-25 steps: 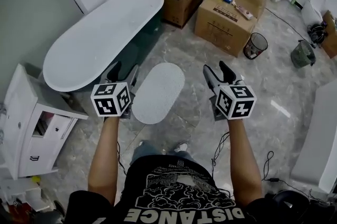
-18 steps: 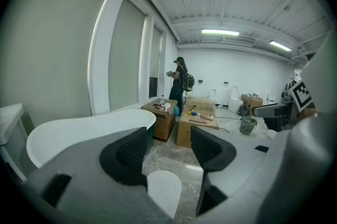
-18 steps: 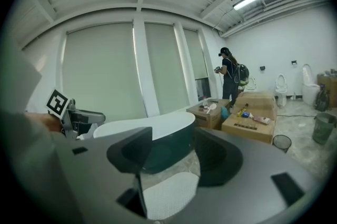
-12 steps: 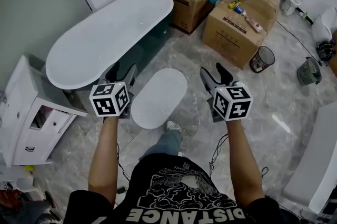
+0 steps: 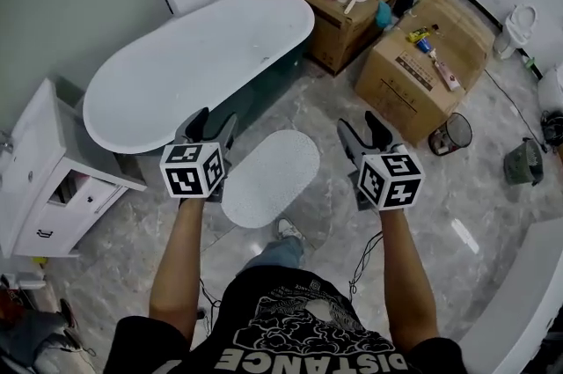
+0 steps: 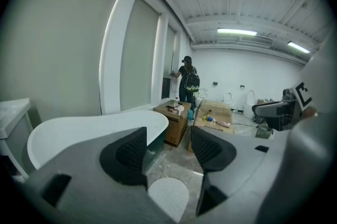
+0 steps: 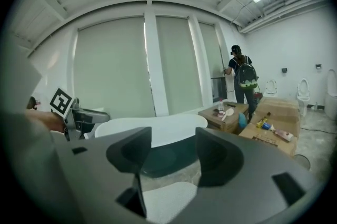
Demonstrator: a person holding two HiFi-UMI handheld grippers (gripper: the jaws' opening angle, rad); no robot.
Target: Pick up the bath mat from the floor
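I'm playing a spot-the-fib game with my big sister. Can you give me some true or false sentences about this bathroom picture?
1. The bath mat lies flat on the floor. True.
2. The left gripper is holding the bath mat. False: its jaws are apart with nothing between them, and it is up above the bath mat.
3. The bath mat is white with rounded ends. True.
4. The bin sits on top of a cardboard box. False: it stands on the floor beside the cardboard box.
5. The right gripper is open and empty. True.
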